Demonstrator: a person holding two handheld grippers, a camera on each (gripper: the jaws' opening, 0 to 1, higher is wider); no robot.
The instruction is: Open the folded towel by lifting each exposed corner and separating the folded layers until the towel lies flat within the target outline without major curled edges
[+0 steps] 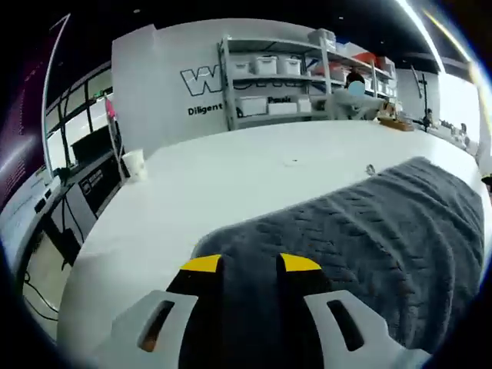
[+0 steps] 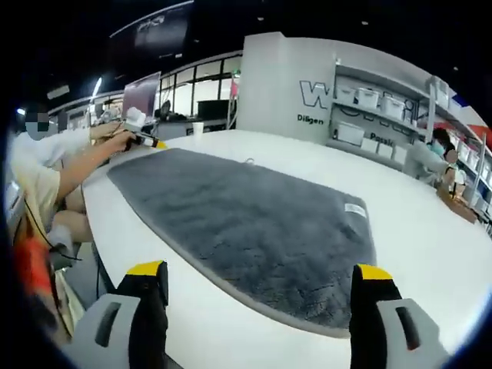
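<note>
Grey towel point(image 1: 361, 238) lies nearest in the left gripper view, its near edge tucked between the yellow-tipped fingers point(image 1: 201, 265) of the left gripper point(image 1: 250, 265), which stand close together and pinch that edge. It is spread on the white tabletop point(image 1: 200, 192), and its long axis runs up and to the right, away from that corner. In the right gripper view the towel point(image 2: 246, 219) lies flat, its length running from the upper left to the lower right, with a small white label point(image 2: 354, 209) near its right end. On the back wall point(image 2: 280, 84) large letters begin "W", with "Diligen" below. The right gripper point(image 2: 261, 278) hovers at the near edge, its fingers point(image 2: 146, 270) spread wide and holding nothing. A paper cup point(image 1: 134, 164) stands near the tabletop's far left edge.
</note>
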